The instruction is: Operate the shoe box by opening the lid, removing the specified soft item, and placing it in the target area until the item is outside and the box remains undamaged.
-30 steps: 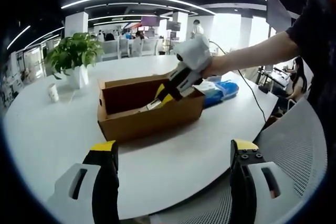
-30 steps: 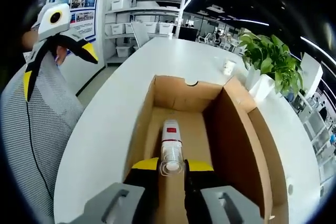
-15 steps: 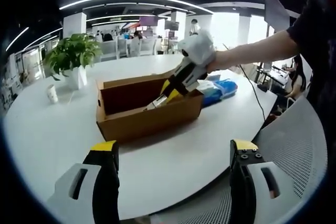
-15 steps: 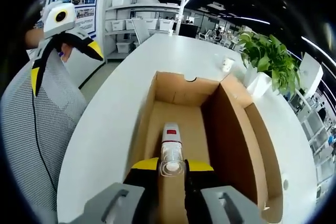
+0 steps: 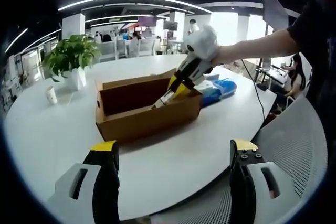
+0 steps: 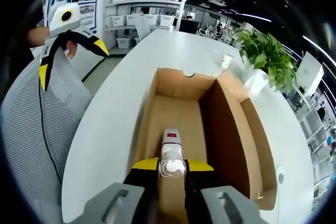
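A white tube (image 6: 171,150) with a red label — writing unreadable — is clamped by the right gripper (image 6: 171,167) over the open cardboard box (image 6: 231,124); left gripper (image 5: 172,157) is held spread, empty.

Box (image 5: 148,106) on table (image 5: 58,129), plant (image 5: 72,53) behind

The right gripper (image 5: 169,94) has lifted the tube (image 6: 171,148) higher above the box (image 6: 231,129) floor.
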Demonstrator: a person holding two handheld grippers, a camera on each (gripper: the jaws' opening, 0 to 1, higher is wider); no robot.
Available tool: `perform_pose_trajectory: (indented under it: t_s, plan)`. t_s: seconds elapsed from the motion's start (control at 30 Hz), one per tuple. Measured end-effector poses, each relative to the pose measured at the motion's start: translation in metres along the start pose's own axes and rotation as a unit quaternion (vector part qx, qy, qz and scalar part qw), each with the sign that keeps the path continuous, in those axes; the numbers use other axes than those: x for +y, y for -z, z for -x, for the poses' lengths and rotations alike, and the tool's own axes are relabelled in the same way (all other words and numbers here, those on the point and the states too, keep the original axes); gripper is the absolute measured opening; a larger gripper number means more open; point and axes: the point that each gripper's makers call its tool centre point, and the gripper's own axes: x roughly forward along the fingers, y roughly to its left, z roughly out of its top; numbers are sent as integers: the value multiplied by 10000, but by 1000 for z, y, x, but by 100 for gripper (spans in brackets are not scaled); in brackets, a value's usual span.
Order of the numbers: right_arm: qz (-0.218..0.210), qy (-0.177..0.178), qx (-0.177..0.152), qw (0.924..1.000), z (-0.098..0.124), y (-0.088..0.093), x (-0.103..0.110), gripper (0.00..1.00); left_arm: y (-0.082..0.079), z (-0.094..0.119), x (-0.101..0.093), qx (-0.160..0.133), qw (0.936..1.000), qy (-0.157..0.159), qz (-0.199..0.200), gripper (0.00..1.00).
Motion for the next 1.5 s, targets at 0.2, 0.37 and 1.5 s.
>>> perform_pose_trajectory:
  t_s: [0.2, 0.37, 1.5]
  plan:
    - [-44, 18, 106, 9999, 8, 6, -1, 12, -1, 0, 0, -20, 10000, -6, -1, 86]
    - [-10, 27, 174, 9998, 15, 9, -1, 12, -1, 1, 0, -34, 10000, 8, 3, 86]
    - [-2, -159, 891, 9959, 50, 24, -1, 12, -2, 1, -2, -84, 10000, 39, -35, 86]
